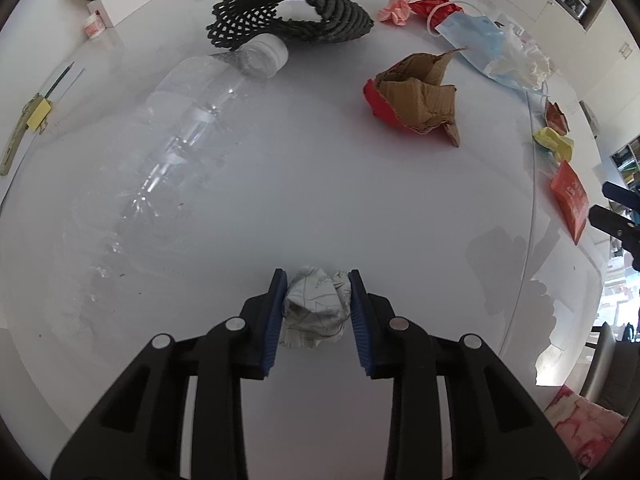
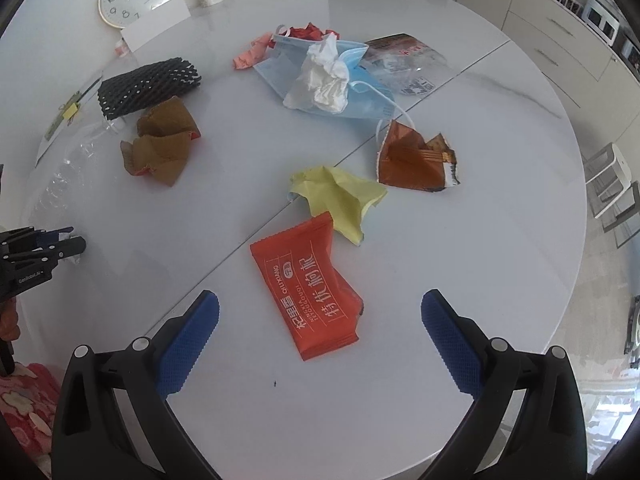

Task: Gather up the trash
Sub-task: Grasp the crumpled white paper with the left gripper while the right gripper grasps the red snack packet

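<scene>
The left gripper (image 1: pixel 318 308) was clamped on a crumpled paper ball (image 1: pixel 316 310) resting on the white table (image 1: pixel 320 200). The right gripper (image 2: pixel 320 332) hung spread wide above an orange wrapper (image 2: pixel 312 292). Farther off lay yellow paper (image 2: pixel 340 196), torn cardboard (image 1: pixel 420 96) and a face mask (image 2: pixel 320 76). The springy paper might slip free when lifted, and the flat wrapper could slide away.
</scene>
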The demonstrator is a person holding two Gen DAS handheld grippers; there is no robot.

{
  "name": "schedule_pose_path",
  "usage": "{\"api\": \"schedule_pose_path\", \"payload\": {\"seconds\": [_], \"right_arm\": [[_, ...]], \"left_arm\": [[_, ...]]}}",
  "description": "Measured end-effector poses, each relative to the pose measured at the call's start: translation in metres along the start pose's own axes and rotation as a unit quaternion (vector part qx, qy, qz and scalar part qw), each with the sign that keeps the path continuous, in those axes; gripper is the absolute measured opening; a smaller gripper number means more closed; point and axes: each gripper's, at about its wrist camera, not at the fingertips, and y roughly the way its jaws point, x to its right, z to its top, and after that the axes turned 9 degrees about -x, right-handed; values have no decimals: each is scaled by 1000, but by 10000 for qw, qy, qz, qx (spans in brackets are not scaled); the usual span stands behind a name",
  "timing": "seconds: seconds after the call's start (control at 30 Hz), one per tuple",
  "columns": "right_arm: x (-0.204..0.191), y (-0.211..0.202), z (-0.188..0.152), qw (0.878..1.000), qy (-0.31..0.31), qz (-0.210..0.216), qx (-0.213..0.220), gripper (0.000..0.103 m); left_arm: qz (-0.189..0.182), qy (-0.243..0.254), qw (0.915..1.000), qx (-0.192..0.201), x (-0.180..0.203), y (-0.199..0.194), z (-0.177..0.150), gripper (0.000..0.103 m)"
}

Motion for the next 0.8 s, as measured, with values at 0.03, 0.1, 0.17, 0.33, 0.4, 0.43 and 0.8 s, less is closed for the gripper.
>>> {"api": "schedule_pose_path", "payload": {"seconds": [0.03,0.1,0.17,0.33,0.4,0.43,0.8], "right_arm": [[-2,3,1,10000,-66,2,-17,100],[-4,8,4,9999,-165,23,-39,100],[-6,12,5,9997,-202,62,-75,100],[-7,16,5,9996,-191,186,-110,98],[-7,17,4,9996,-194,189,-123,96],[-7,18,4,9995,-199,204,-135,93],[-10,29,5,9992,-265,162,-251,53]], "left_arm": [[-22,60,10000,20,5,-3,1,31],[-176,158,9997,43,15,-9,7,31],[-311,306,9990,110,30,-14,15,31],[-481,677,9963,225,64,-21,33,31],[-487,803,9953,247,74,-22,37,31],[-501,847,9949,242,77,-22,40,31],[-465,955,9942,189,86,-19,42,31]]}}
